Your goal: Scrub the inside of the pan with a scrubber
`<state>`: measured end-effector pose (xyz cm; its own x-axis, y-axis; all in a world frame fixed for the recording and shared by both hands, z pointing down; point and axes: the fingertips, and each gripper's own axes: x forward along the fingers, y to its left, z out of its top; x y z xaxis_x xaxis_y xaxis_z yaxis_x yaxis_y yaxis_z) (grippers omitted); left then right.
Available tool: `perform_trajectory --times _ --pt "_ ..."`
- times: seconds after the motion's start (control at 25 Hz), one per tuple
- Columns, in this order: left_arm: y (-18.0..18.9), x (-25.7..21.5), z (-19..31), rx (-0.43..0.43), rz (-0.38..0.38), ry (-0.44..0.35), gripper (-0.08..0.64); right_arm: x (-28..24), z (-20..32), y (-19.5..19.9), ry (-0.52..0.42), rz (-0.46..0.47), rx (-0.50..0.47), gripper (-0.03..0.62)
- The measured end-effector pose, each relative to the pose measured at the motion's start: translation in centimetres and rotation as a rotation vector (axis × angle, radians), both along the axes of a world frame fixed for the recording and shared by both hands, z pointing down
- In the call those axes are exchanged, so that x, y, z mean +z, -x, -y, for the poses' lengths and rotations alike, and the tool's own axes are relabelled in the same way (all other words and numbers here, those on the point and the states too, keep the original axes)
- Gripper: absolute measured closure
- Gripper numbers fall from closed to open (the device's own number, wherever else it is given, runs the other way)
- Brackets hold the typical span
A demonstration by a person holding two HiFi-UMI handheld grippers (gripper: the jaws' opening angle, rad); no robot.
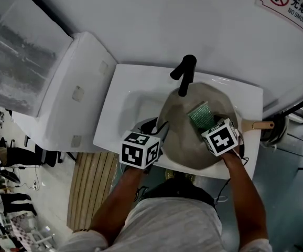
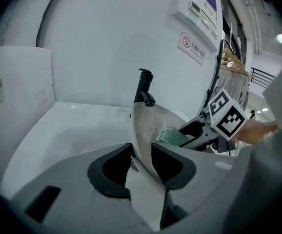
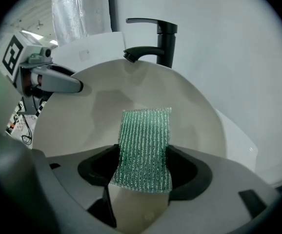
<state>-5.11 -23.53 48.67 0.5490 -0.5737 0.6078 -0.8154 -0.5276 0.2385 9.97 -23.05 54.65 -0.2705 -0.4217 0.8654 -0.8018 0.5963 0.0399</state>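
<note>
A beige pan [image 1: 185, 148] stands tilted in the white sink [image 1: 125, 104], its wooden handle [image 1: 261, 125] pointing right. My left gripper [image 2: 141, 155] is shut on the pan's rim [image 2: 140, 130], one pad on each side of the thin wall. My right gripper [image 3: 143, 155] is shut on a green mesh scrubber [image 3: 145, 140]. The scrubber lies flat against the pan's inside [image 3: 107, 106]. In the head view the scrubber [image 1: 201, 115] sits at the pan's upper right, just ahead of the right gripper [image 1: 213, 124]. The left gripper [image 1: 160, 133] is at the pan's left edge.
A black faucet [image 1: 185, 72] rises behind the pan, its spout over the pan's far rim [image 3: 155, 38]. A white slanted panel [image 1: 73, 93] adjoins the sink on the left. A wooden slat mat [image 1: 91, 182] lies on the floor below. The wall stands close behind.
</note>
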Motion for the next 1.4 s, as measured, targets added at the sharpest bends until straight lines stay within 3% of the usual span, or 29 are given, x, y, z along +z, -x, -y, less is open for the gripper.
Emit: perform_trajectory --times 0.44,0.8,1.4 --pt "0.0 -0.1 -0.1 -0.005 -0.008 -0.003 0.419 -0.8 -5.1 6.4 0.071 0.15 -0.119 0.288" --pt "0.0 -0.1 -0.1 -0.004 -0.013 -0.006 0.419 1.3 -5.2 5.7 0.097 0.05 -0.149 0.288" --pt "0.0 -0.1 0.0 0.003 -0.012 -0.013 0.413 0.6 -4.4 -0.4 0.06 -0.08 -0.046 0.288"
